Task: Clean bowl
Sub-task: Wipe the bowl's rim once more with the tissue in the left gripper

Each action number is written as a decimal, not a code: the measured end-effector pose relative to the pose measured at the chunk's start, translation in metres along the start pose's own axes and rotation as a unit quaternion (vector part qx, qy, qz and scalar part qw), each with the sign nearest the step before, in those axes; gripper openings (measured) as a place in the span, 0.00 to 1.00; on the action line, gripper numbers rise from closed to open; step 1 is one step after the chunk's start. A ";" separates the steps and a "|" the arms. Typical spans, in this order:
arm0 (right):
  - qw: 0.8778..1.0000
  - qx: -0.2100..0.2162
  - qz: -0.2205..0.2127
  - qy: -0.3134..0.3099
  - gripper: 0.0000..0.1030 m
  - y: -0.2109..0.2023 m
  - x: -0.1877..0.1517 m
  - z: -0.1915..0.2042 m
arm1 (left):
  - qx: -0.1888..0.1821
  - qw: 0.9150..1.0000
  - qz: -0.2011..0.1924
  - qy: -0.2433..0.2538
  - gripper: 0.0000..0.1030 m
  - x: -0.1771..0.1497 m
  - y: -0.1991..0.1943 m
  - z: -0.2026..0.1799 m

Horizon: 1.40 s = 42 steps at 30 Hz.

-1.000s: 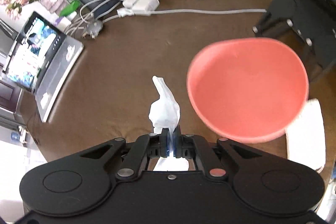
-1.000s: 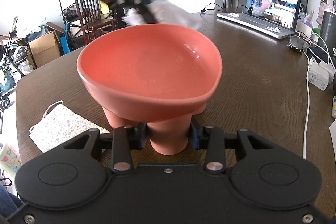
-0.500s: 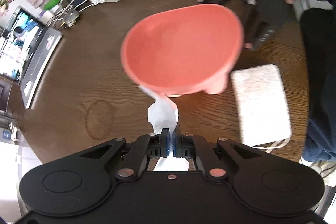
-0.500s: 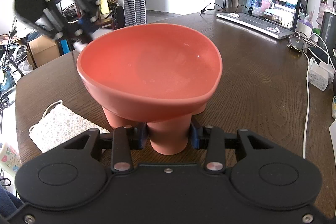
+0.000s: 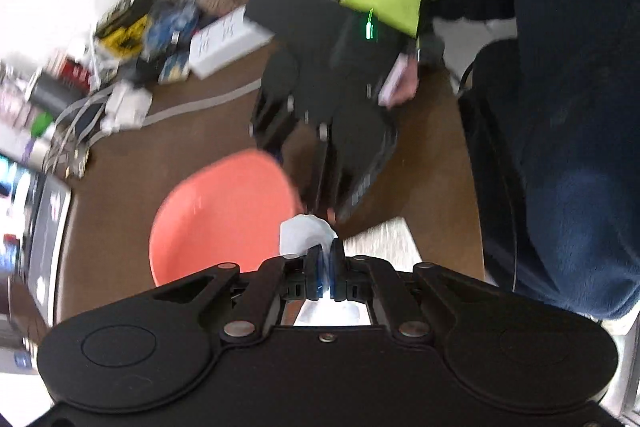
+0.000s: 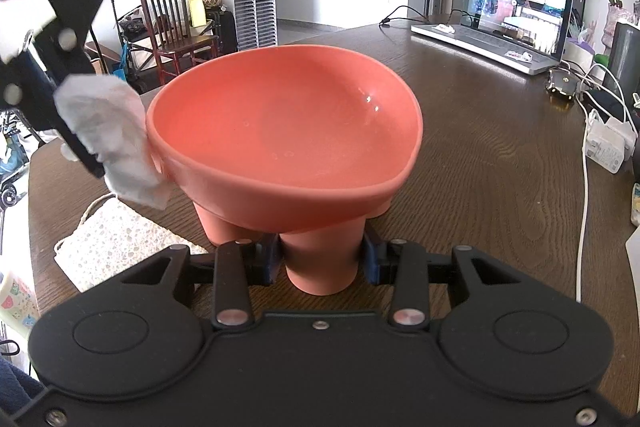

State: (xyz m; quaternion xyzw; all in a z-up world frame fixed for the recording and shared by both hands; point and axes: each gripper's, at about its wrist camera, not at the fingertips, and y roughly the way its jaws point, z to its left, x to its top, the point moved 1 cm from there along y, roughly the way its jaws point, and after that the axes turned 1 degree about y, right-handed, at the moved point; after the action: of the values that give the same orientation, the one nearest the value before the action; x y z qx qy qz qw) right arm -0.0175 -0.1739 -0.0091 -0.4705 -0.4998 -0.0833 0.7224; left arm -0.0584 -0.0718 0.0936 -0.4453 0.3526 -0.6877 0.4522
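Against the outer wall of the pink bowl [image 6: 286, 135], on its left side as the right wrist view has it, a crumpled white tissue [image 6: 110, 137] presses just under the rim. The left gripper [image 5: 326, 259] has its jaws closed on that tissue, the wad bunched ahead of the fingertips. The right gripper [image 6: 320, 261] is clamped on one of the bowl's stubby legs, holding it upright over the brown bench [image 6: 500, 163]; I cannot tell whether the other legs touch the wood.

What the coming stroke turns on is simple: the tissue sits outside the bowl, at the rim, and the hollow lies just beyond and above it, toward the right gripper's side. So the left gripper is the wiping hand and the right is only the holder. From the left wrist view the bowl lies ahead and to the left of the tissue, though that picture is smeared.

The inside looks smooth, with a few faint specks and glints. That could suit a wipe under way on the outside, or one moving between inside and outside; I cannot settle which.

A pale sponge cloth [image 6: 116, 243] lies on the bench below the tissue, and a laptop [image 6: 516, 23] stands open well behind.
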 end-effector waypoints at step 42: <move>1.000 0.000 0.000 -0.002 0.43 0.004 0.002 -0.008 | 0.075 0.991 0.012 -0.110 0.03 -0.062 -0.015 0.048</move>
State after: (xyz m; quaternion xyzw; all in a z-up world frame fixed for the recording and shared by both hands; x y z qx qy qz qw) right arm -0.0091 -0.1772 -0.0106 -0.4708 -0.5016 -0.0822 0.7211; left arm -0.0061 -0.0121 0.1058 -0.4789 0.2538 -0.6538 0.5281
